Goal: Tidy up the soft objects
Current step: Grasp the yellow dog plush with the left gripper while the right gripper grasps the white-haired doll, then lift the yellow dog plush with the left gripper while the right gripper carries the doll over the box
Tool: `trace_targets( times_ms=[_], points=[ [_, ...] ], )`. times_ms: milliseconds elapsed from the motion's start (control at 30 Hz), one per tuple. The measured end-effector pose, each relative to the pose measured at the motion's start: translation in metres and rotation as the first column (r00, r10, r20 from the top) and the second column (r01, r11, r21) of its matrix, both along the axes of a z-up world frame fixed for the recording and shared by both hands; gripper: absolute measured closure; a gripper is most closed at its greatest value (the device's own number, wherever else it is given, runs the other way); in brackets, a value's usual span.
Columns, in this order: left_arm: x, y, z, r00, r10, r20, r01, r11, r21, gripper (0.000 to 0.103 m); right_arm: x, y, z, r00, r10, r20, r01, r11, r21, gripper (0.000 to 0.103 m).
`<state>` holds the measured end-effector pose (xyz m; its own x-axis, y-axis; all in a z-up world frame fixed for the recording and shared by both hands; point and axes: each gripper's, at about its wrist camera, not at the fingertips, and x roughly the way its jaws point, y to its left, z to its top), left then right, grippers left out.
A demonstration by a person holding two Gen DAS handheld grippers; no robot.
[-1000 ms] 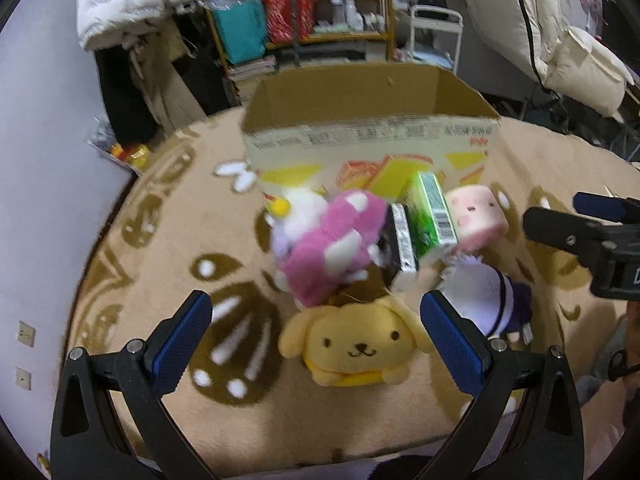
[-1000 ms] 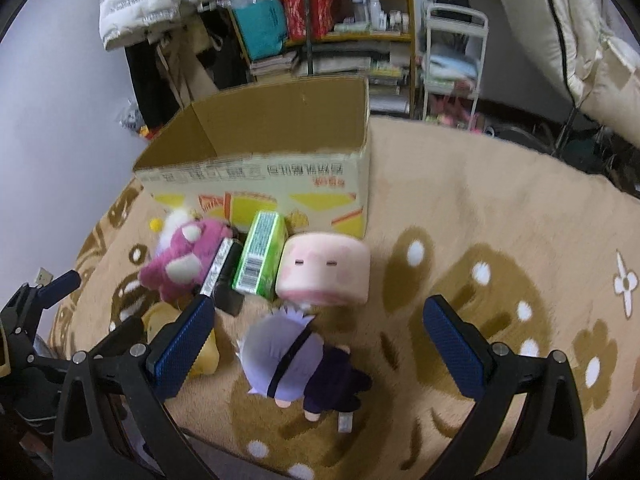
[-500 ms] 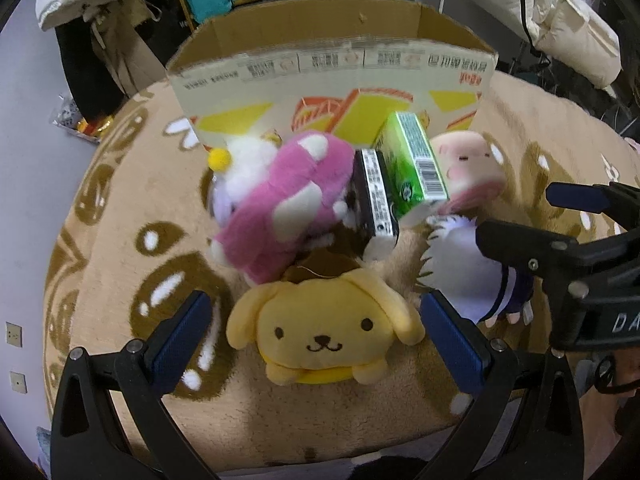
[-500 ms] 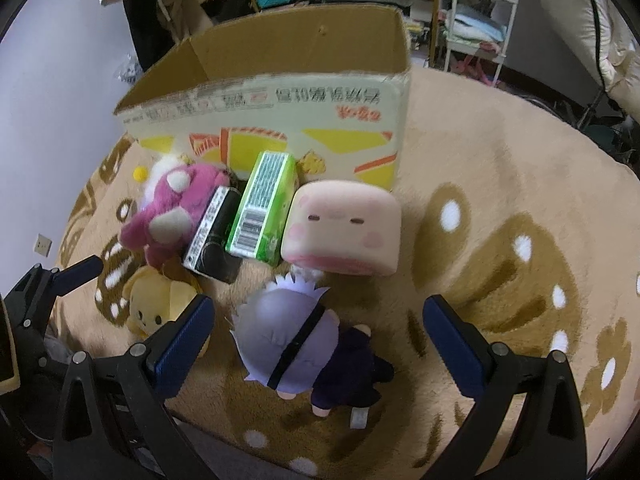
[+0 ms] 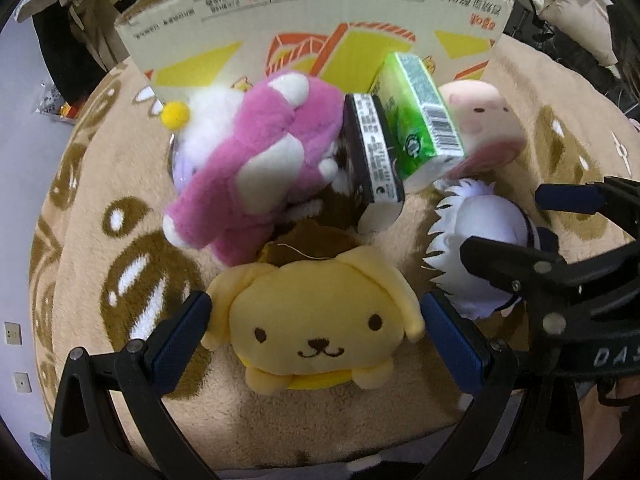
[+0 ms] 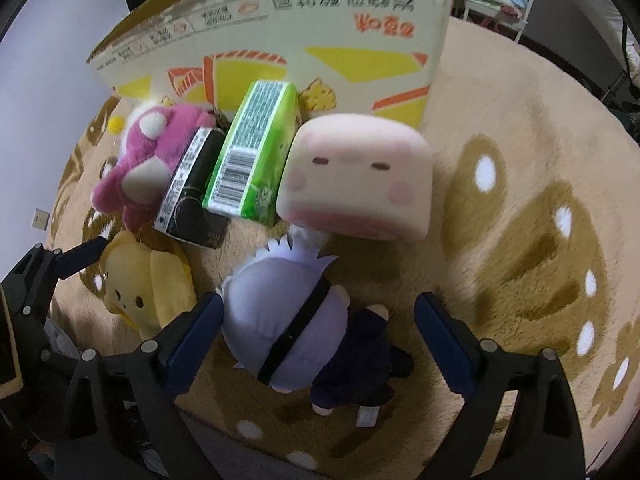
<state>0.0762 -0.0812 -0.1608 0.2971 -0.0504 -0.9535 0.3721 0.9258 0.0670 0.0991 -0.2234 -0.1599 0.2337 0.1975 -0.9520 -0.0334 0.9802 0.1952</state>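
Left gripper (image 5: 316,336) stood wide, jaws bracketing the yellow dog plush (image 5: 316,320) low in the left-wrist frame; blue pads at either ear, neither visibly pressing. Right gripper (image 6: 318,344) also wide, straddling the white-haired doll (image 6: 304,320) at the lower centre of its own frame — left pad just beside the head, right pad well clear of the dark body.

Other items sat mid-frame against the cardboard box (image 6: 280,28): pink plush (image 5: 260,168), black carton (image 5: 372,160), green carton (image 5: 424,116), pink block plush (image 6: 356,184); box front filled the top of both frames, interior not visible.

Step in hand, as judged: double grasp, one toy per side. Advice noted: close the left pads on the dog's cheeks rather than the floppy ears; centre the right jaws over the doll's head, the bulkiest part, before squeezing; close gently — plush compresses and may slip; lift straight up to avoid dragging the cartons.
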Motion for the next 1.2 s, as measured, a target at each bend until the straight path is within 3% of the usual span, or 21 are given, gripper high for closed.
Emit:
trace_targets(
  times_ms=[433,567,867,1033,1067,1200],
  points=[
    [0.009,0.006,-0.014,0.997,0.039,-0.059,-0.040,0.999,-0.012,0.001,-0.001,0.003,-0.004,1.000,0.024,-0.020,-0.023,0.998,0.056,0.020],
    [0.014,0.011,-0.018,0.996,0.047,-0.073,-0.048,0.999,-0.009,0.005,-0.003,-0.002,-0.002,0.999,0.031,-0.013,-0.030,0.998,0.061,0.027],
    [0.013,0.026,-0.013,0.996,0.066,-0.062,-0.069,0.997,-0.040,0.011,-0.002,0.010,0.004,0.999,0.040,0.017,-0.040,0.998,0.048,0.039],
    [0.009,0.030,-0.004,0.997,0.068,-0.040,-0.070,0.997,-0.044,0.012,-0.007,0.004,0.018,0.997,0.014,0.076,-0.019,0.998,0.064,0.042],
    [0.008,0.030,-0.002,0.997,0.068,-0.035,-0.069,0.997,-0.045,0.012,-0.008,0.000,0.021,0.996,0.010,0.086,-0.017,0.997,0.075,0.053],
    [0.000,0.029,0.008,0.997,0.070,0.007,-0.070,0.996,-0.049,0.012,-0.013,-0.006,0.028,0.993,-0.013,0.119,0.002,0.996,0.089,0.053]
  ],
)
